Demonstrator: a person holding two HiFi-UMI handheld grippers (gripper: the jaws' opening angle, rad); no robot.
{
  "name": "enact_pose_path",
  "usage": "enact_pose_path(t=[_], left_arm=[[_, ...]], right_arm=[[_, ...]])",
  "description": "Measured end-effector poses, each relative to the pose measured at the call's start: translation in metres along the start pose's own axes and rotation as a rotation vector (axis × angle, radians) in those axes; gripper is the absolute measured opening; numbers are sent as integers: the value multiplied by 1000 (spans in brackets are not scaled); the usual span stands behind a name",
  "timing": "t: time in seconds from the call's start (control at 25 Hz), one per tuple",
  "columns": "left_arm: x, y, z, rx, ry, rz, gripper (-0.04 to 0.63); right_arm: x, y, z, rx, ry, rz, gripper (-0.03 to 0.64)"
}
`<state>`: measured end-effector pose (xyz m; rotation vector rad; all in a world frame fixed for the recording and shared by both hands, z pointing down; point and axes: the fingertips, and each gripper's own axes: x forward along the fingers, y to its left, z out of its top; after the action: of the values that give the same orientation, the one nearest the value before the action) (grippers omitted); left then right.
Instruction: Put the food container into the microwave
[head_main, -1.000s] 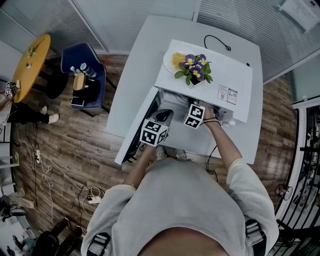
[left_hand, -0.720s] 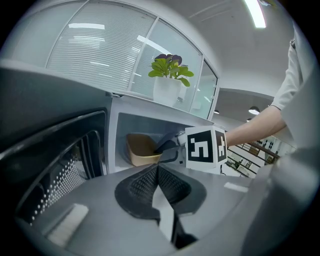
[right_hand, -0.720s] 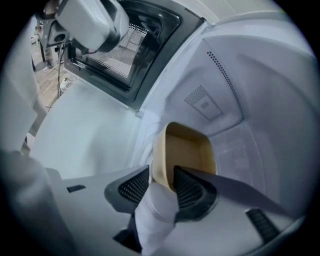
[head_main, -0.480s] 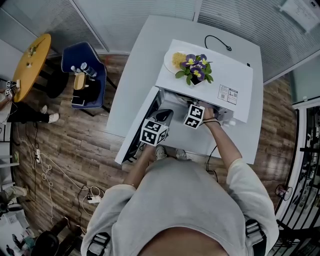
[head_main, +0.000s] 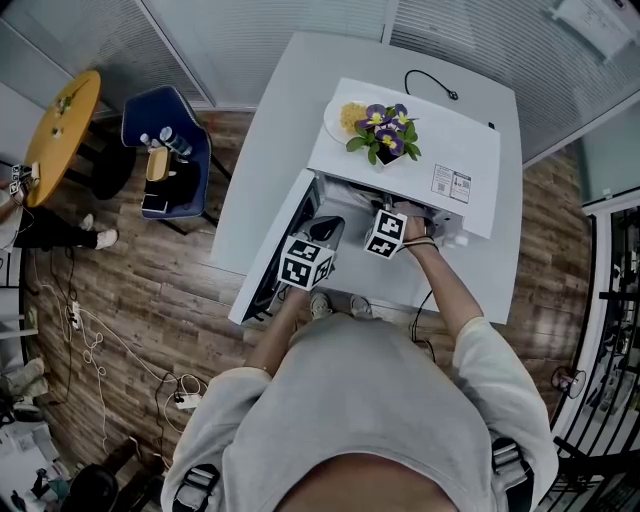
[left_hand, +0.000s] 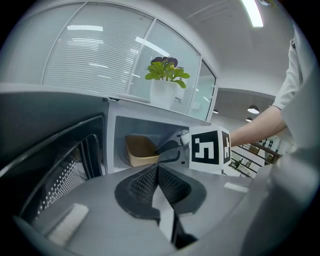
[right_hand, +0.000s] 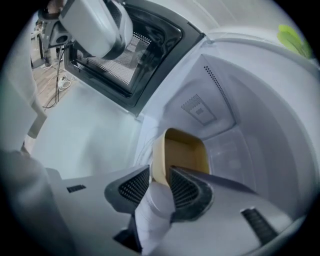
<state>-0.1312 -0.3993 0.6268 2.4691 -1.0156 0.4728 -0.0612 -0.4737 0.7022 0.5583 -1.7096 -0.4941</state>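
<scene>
Right tongs (right_hand: 159, 172) just opened, astride rim of tan rectangular food container (right_hand: 186, 150), white microwave (right_hand: 240, 115), left tongs (left_hand: 157, 168) closed

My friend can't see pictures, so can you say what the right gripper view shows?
The right gripper has just been opening its jaws, which stand apart on either side of the near rim of a tan food container resting inside the white microwave. Its door stands open at upper left.
</scene>
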Motion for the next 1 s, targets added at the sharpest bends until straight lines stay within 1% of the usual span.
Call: enact_pose_path(t=[0.16,0.24,0.32,0.48,0.6,0.84,1.0], left_arm=[[-3,-4,1,8,-8,0,11],[-5,-7,1,11,-11,1,11],[-7,-9,1,15,-13,2,11],[-11,-14,1,21,-20,2,11],[-12,-19,4,30,-26,-1,11],[-12,-27,2,46,-21,-11,11],[-9,-31,3,51,-21,-18,11]], right_arm=[[-7,4,2,10,-10,-8,116],[-11,5,2,19,-14,-16,101],[-17,4,3,21,-19,-31,69],[-27,9,6,35,-28,-39,41],[-33,14,5,65,-32,-37,26],[-47,24,2,169,-50,-24,15],[-58,22,2,280,-85,-24,15]])
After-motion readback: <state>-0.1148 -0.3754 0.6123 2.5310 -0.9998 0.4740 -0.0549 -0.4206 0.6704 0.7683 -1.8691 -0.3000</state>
